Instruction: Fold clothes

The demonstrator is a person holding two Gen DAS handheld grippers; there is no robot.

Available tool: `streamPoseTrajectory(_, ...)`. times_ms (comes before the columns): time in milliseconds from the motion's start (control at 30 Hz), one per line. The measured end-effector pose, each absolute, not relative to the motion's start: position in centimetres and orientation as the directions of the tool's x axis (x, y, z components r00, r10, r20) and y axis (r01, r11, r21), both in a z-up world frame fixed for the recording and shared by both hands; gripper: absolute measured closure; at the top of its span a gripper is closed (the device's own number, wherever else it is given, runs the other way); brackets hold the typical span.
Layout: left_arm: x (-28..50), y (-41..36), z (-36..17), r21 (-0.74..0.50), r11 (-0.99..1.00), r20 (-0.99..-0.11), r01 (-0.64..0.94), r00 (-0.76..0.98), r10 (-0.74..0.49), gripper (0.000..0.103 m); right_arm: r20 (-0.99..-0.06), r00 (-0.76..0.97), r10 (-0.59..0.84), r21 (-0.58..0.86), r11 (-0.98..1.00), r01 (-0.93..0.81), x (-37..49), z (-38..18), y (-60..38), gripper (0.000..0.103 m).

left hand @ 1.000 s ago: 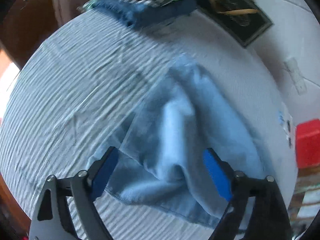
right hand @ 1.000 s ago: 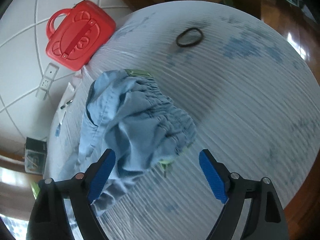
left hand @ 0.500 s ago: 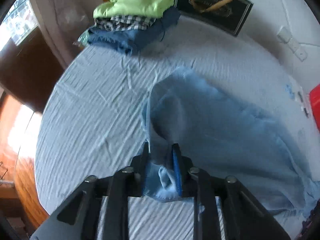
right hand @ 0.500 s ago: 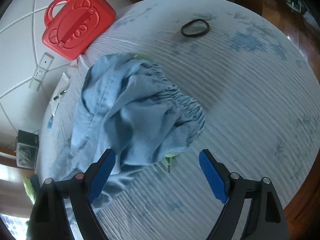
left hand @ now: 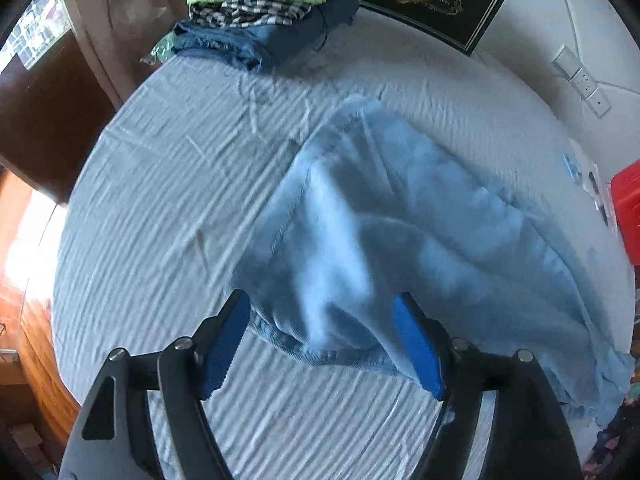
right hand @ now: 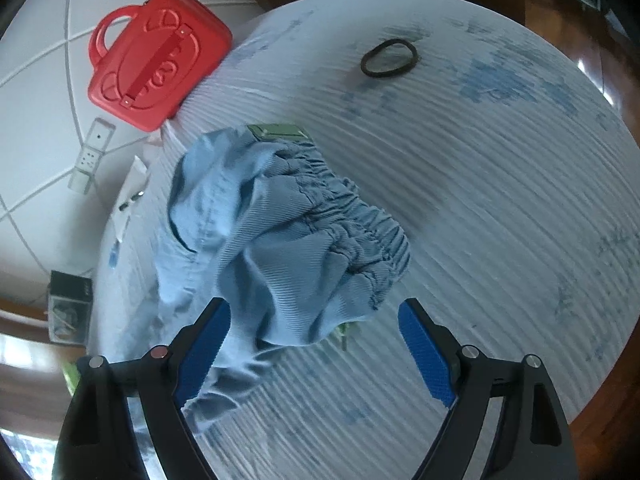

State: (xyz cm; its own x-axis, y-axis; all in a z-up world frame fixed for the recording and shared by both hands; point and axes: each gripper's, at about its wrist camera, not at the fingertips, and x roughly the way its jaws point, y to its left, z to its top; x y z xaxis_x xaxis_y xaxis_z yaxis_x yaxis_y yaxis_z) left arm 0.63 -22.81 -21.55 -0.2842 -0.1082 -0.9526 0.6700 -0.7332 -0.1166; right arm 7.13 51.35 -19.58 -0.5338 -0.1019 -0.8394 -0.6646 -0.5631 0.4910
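Shorts (left hand: 400, 232) of light blue cloth lie rumpled on my striped bed sheet (left hand: 168, 184), one end bunched between the parted blue pads of my left gripper (left hand: 320, 340). Its jaws stand wide apart, clamped on nothing. The hem (left hand: 320, 354) sags just in front of the pads; motion blur keeps me from saying whether cloth touches them.

My right gripper (right hand: 314, 344) hovers the same way over the other end, jaws apart and gripping nothing, with the gathered elastic waistband (right hand: 360, 224) heaped up between and beyond its pads. A green label (right hand: 276, 131) shows at the far edge of the heap.

Farther out, a folded stack of clothes (left hand: 264, 12) sits at the head of the sheet beside a black gift bag (left hand: 432, 0). A red case (right hand: 156, 60) leans at the edge, and a dark hair tie (right hand: 389, 58) lies well apart from the shorts.

My judgement: the garment is neither flat nor folded, so it wants spreading. To do that well I would take a hem corner in the left and a waistband corner in the right, pinch one layer only, pull the two ends apart until the creases leave, then lay it flat.
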Motion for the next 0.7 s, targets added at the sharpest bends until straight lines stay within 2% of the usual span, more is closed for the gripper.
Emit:
streamPoseTrajectory(33,0.7,-22.7,-21.9,-0.122,-0.728,-0.953,0.674,-0.285,-0.105,0.028,-0.833,-0.543,-0.109,0.503,-0.559,-0.659,7.2,-19.5,51.3,0.010)
streamPoseTrajectory(67,0.9,-22.6,-22.2,-0.127,-0.723,-0.953,0.679,-0.286,-0.101,0.015,-0.825,-0.552,-0.119,0.516,-0.554,-0.653,7.3,-19.5,51.3,0.005)
streamPoseTrajectory(133,1.1,-22.5,-22.8,-0.137,-0.713,-0.953,0.688,-0.287,-0.093,0.000,-0.815,-0.566,-0.127,0.534,-0.545,-0.647,7.1,-19.5,51.1,0.001)
streamPoseTrajectory(300,1.6,-22.0,-24.5,-0.159,-0.687,-0.954,0.709,-0.289,-0.077,0.000,-0.803,-0.581,-0.136,0.551,-0.542,-0.634,5.9,-20.0,50.2,0.001)
streamPoseTrajectory(533,-0.8,-19.6,-27.3,-0.009,-0.732,-0.972,0.681,-0.179,-0.155,0.000,-0.816,-0.574,-0.063,0.508,-0.553,-0.661,3.2,-22.8,49.1,0.001)
streamPoseTrajectory(700,-1.2,-19.7,-27.6,-0.019,-0.729,-0.967,0.684,-0.198,-0.161,0.000,-0.823,-0.568,-0.001,0.461,-0.585,-0.667,2.1,-23.5,48.1,0.000)
